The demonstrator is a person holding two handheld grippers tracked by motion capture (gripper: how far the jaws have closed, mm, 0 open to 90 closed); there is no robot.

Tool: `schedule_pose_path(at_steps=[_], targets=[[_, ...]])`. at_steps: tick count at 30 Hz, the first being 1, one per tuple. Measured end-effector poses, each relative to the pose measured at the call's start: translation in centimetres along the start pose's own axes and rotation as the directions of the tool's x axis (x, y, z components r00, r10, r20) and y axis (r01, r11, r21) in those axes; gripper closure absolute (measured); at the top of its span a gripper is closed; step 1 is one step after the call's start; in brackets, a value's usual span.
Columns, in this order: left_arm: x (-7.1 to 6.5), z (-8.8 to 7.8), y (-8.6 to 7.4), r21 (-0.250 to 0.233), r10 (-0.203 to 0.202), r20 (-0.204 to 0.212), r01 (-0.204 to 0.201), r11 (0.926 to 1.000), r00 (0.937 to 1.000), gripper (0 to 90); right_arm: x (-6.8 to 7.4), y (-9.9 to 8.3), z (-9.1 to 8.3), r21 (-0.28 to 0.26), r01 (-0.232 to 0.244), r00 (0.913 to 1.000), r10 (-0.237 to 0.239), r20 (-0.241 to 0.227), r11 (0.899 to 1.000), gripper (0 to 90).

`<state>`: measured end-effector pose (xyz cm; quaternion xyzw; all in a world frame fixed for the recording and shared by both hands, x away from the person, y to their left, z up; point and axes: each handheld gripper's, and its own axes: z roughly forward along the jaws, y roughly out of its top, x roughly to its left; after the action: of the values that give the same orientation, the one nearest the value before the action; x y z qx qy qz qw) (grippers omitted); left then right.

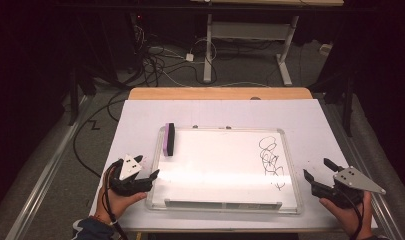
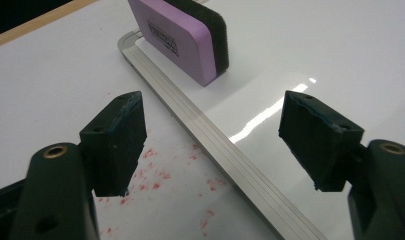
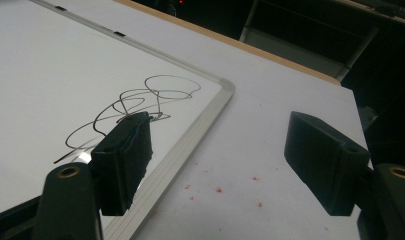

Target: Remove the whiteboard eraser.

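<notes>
Table (image 1: 140, 107), white-topped w/ wood edge along its far side, takes up the centre of the high view. On it, mid-frame, lies a whiteboard (image 1: 215, 165) w/ silver frame, flat. Black scribble (image 1: 271, 159) sits on the board's right part; in the right gripper view it's at centre-left, just past the tip of one jaw.

Eraser (image 1: 169, 139), purple w/ black felt side, rests on the board's upper-left corner in the high view, against the frame; in the left gripper view it's at top centre, beyond the jaws.

Left gripper (image 1: 146, 167) at lower left of the high view, held by a hand (image 1: 117, 200), over the board's left frame edge. Jaws spread wide, nothing between them, frame rail running under the gap. Right gripper (image 1: 317, 167) at lower right, just off the board's right edge, in the other hand (image 1: 346, 214); jaws also apart, empty.

Small red specks (image 2: 160, 175) on the table top by the frame.
</notes>
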<state>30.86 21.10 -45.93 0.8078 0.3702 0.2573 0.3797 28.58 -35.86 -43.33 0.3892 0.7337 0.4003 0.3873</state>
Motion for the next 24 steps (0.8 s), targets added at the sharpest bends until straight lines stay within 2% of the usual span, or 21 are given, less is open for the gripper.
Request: schedule_pose_path(at_steps=[5, 11, 16, 19, 21, 22, 23, 24], targets=[[0.0, -0.3, -0.1, -0.001, -0.002, -0.006, 0.002, 1.0, 1.0, 25.0, 0.0, 0.0, -0.1, 0.002, 0.0, 1.0, 0.0, 0.0, 1.0, 27.3], [0.0, -0.7, -0.3, 0.0, -0.002, -0.008, 0.002, 1.0, 1.0, 25.0, 0.5, 0.4, 0.4, 0.001, 0.025, 0.9997, -0.025, -0.009, 1.0, 27.3], [0.2, -0.9, 0.2, -0.005, -0.016, -0.009, 0.016, 0.9999, 0.9998, 25.0, 0.7, 0.3, 0.5, 0.008, 0.03, 0.9994, -0.03, -0.017, 1.0, 27.4], [0.4, -0.8, 1.0, -0.004, -0.034, -0.007, 0.034, 0.9994, 0.9994, 25.1, 0.6, 0.1, 0.5, 0.017, 0.025, 0.9996, -0.024, -0.014, 1.0, 27.5], [0.4, -0.8, 1.7, -0.008, -0.062, -0.006, 0.062, 0.998, 0.998, 25.1, 0.5, 0.2, 0.4, 0.012, 0.015, 0.9998, -0.015, -0.01, 1.0, 27.6], [0.4, -0.8, 2.0, -0.016, -0.083, 0.005, 0.083, 0.9964, 0.9965, 25.1, 0.5, 0.2, 0.4, 0.012, 0.015, 0.9998, -0.015, -0.01, 1.0, 27.6], [0.5, -1.0, 2.6, -0.023, -0.11, 0.036, 0.111, 0.9935, 0.9932, 25.1, 0.5, 0.1, 0.6, 0.016, 0.017, 0.9998, -0.017, -0.009, 1.0, 27.7], [0.5, -1.0, 2.6, -0.023, -0.11, 0.036, 0.111, 0.9935, 0.9932, 25.2, 0.5, 0.1, 0.6, 0.021, 0.016, 0.9998, -0.016, -0.011, 1.0, 27.7]])
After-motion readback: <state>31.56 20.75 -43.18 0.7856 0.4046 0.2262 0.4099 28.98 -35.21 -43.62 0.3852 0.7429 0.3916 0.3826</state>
